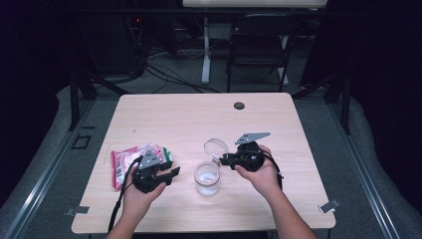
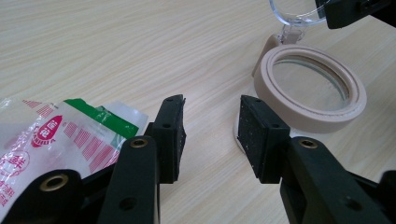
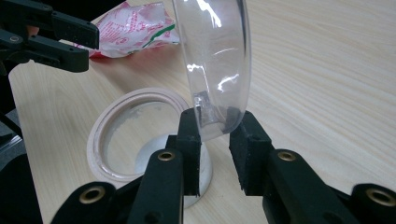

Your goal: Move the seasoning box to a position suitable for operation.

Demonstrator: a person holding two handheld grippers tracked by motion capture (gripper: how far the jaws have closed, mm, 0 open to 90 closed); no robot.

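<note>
The right claw [image 3: 215,135] gripped the clear round plastic lid [image 3: 212,60] of a small clear glass jar with a beige rubber sealing ring [image 3: 140,135], its two black pads pressed on the lid's lower rim, with the lid standing nearly upright above them. In the right gripper view the jar sat just beside and to the left of that claw, its open mouth facing up and a white filling showing low inside; the lid looked joined to the jar by a hinge at the rim, though the joint itself was too blurred to be sure. In the high view the right claw [image 1: 222,159] lay just up and to the right of the jar [image 1: 207,178] on the pale wooden table [image 1: 199,112]. The left claw [image 2: 211,133] stood open with nothing between its pads, bare table showing through the gap. The jar [image 2: 310,88] was ahead and to the right of it, near but apart. A crinkled red, white and green printed plastic packet [image 2: 51,140] lay just to the left of the left claw, partly behind its left jaw.
</note>
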